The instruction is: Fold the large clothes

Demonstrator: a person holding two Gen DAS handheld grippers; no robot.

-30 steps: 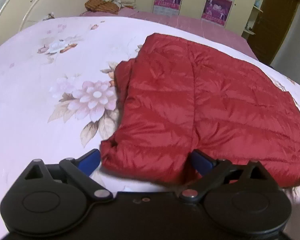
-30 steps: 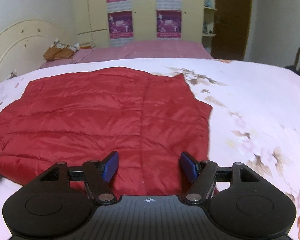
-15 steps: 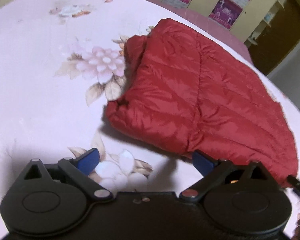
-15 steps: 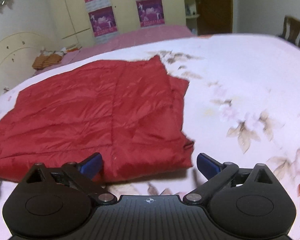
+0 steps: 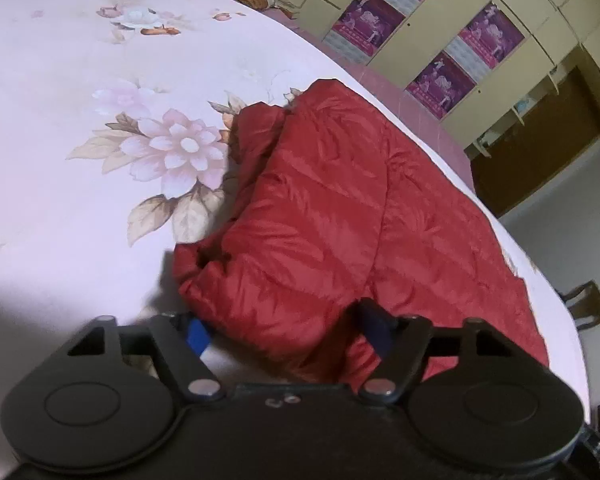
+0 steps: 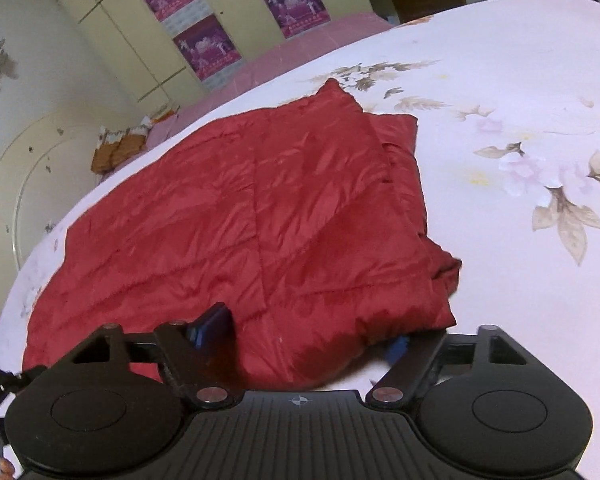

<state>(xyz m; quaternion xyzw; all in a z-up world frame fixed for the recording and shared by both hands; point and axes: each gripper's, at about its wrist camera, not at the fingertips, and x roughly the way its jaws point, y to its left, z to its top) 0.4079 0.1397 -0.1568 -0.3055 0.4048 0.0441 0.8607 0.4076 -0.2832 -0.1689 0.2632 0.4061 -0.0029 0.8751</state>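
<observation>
The red padded jacket (image 5: pixel 340 216) lies flat on the flower-printed bed cover (image 5: pixel 80 80), already doubled over into a broad slab, with its near hem toward both tools. At the jacket's near left corner, the left gripper (image 5: pixel 288 332) straddles the puffed edge; its jaws have just been closing, with the hem bunched up between them, one blue pad (image 5: pixel 198 336) at the corner's outer side and the other pressed into the cloth on top, so it appears to be clamping the jacket's corner. At the jacket's near right corner, the right gripper (image 6: pixel 312 340) does the same: its jaws have also just been closing, one pad dug into the top layer, the other tucked under the corner's outer edge, and the fabric humps up between them. The step in hand looks like seizing both near corners for another fold. The next move probably calls for raising the two corners evenly and carrying them over toward the jacket's far edge, keeping all the slippery layers pinched together so that none slides out.
</observation>
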